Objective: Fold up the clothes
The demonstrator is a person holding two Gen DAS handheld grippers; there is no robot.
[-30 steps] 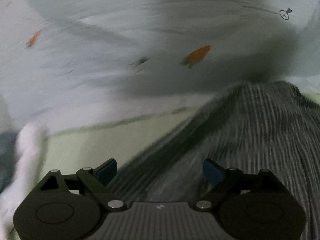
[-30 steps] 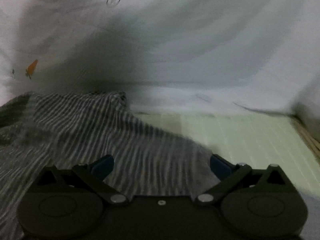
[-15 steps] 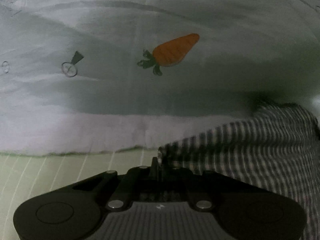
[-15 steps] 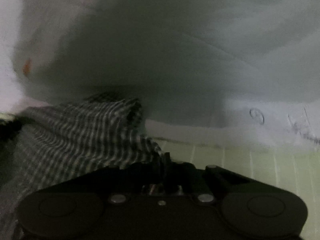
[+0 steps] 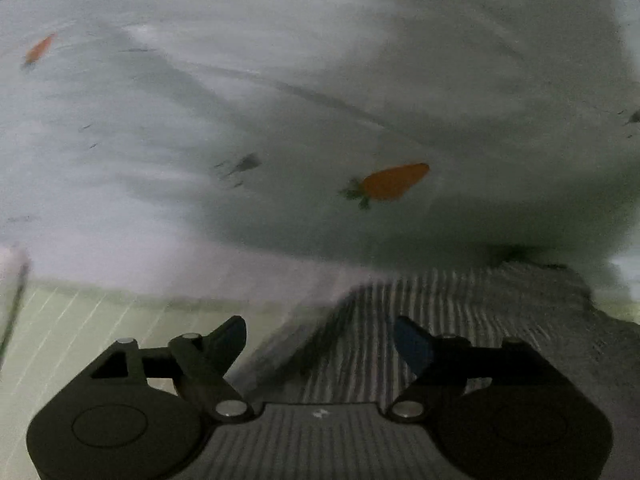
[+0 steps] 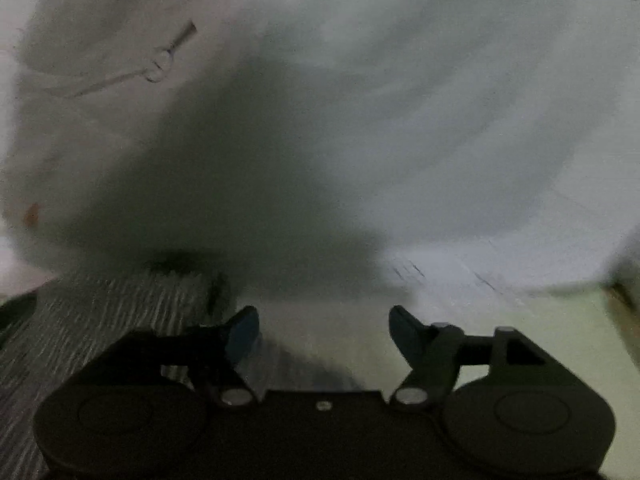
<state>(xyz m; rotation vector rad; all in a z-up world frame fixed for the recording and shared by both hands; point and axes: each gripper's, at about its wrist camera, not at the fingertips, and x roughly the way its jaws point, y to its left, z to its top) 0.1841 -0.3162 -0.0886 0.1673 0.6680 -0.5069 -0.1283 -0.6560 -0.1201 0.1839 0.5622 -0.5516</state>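
Left tongs [image 5: 320, 338] and right tongs [image 6: 324, 330] now released, half a second ago clenched on the striped garment [image 5: 500, 320], garment lying on the pale green mat [image 5: 80, 328]

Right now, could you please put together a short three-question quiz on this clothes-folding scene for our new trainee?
1. True or false: the left gripper is clamped on the striped garment.
2. Multiple choice: what is printed on the white bedding behind the garment? A) strawberries B) carrots C) stars
3. Fill in: in the right wrist view, the striped garment lies toward the ____ side of the right gripper.

Key:
1. False; its jaws stand apart with nothing between them.
2. B; an orange carrot shows in the left wrist view.
3. Left; pale green sheet shows on the other side.
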